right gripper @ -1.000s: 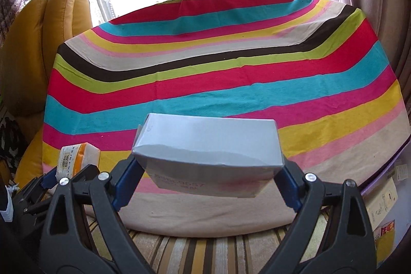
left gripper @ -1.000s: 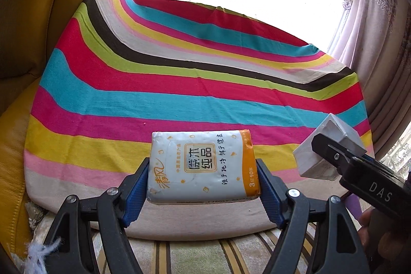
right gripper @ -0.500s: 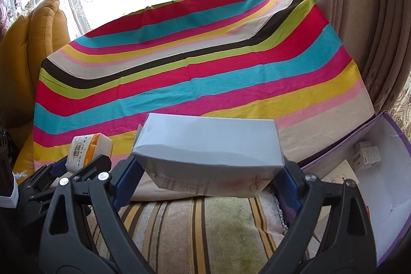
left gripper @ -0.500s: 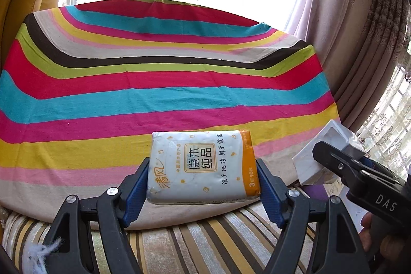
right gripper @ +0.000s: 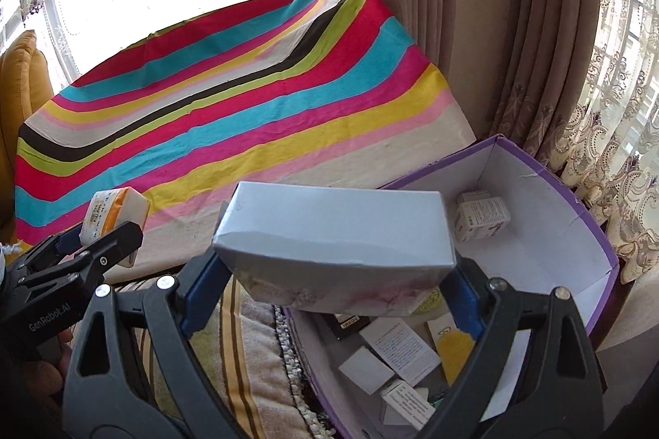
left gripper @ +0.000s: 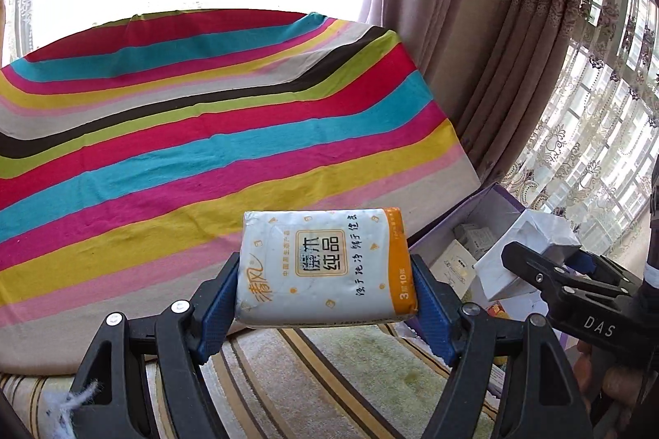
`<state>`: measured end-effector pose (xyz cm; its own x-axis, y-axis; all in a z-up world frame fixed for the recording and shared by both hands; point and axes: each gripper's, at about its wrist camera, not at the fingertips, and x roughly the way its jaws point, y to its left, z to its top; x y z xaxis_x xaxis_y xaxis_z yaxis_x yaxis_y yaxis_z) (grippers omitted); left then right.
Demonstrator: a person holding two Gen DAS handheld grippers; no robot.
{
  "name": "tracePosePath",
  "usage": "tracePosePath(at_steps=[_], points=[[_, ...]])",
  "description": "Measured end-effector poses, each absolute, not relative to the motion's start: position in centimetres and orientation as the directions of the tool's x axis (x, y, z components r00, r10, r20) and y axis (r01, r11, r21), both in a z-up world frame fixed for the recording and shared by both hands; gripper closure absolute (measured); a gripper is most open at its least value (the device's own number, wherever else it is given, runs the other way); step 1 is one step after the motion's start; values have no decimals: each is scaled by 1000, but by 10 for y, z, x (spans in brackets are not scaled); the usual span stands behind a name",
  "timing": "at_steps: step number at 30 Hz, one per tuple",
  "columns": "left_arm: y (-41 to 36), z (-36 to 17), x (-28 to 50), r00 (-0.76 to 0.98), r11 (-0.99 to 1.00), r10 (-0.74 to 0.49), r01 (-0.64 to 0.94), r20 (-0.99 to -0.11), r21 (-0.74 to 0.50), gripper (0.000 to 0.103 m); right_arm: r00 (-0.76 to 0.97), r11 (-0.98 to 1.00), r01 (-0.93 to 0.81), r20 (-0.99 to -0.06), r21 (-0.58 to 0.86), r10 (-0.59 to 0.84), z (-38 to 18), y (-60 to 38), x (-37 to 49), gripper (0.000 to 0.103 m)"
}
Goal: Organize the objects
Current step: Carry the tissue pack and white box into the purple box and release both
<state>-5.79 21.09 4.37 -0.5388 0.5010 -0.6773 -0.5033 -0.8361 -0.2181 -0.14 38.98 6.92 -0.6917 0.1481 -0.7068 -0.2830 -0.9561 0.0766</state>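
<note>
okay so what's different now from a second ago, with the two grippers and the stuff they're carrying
Both grippers swung right, off the striped cloth toward the purple box, which has come into view. The white box now hangs over its near edge. Unchanged: left gripper clamps the tissue pack, right gripper the white box.

Tissue pack (left gripper: 325, 266) and white box (right gripper: 333, 237) clamped level above purple bin (right gripper: 572, 183).

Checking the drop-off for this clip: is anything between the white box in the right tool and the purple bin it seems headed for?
Nothing visible blocks it. The white box, clamped in the right tool, hangs at the open top of the purple bin. Only small cartons lie inside, with bare floor between them.
</note>
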Motion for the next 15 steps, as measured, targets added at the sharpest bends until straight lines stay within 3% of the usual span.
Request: tracePosePath(at_steps=[15], points=[[331,46,-5,-369,-662,595,-729,-714,-175,26,-613,-876,-482,-724,26,316,64,496,62,11]])
